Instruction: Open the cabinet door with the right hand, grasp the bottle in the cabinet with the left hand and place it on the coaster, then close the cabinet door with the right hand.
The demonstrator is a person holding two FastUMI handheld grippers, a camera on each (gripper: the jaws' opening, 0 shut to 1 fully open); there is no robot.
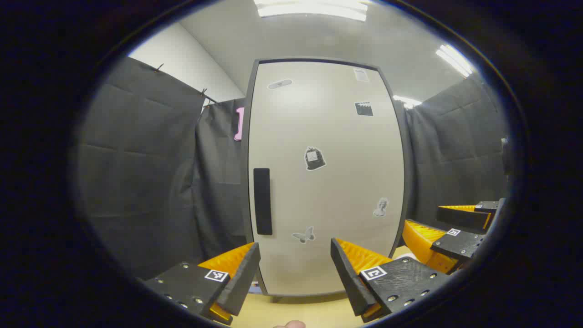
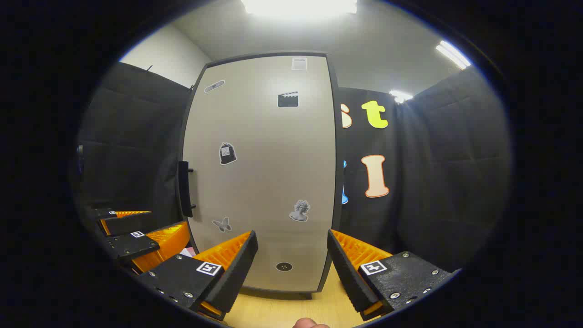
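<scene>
Seen first in the left gripper view, the left gripper (image 1: 295,273) stands open, its two fingers spread wide with nothing between them, above a light wooden table (image 1: 291,312). Straight ahead of it, apart from the fingertips, stands the cabinet (image 1: 249,136), whose pale door (image 1: 325,182) is shut flat against its dark frame. A dark vertical handle (image 1: 262,201) sits on the door's left side, above and just inside the line of the left finger. Small stickers dot the door: a butterfly (image 1: 303,235) between the fingertips' level and the handle, a bag shape (image 1: 314,158) near the middle, a bust (image 1: 380,207) toward the right edge. At the lower right, beside the cabinet, the right gripper (image 1: 448,228) shows, also spread open. The bottle cannot be seen; the door is closed over the cabinet's inside. Turning to the right gripper view, the right gripper (image 2: 292,262) is likewise open and empty, its fingers framing the lower part of the door (image 2: 264,182), not touching it. Here the handle (image 2: 183,189) lies on the door's left edge, up and left of the left finger, standing out from the panel on two small posts. The left gripper (image 2: 136,228) appears at the lower left, near the handle side, open. Dark cloth walls (image 2: 446,173) hang on either side of the cabinet.
</scene>
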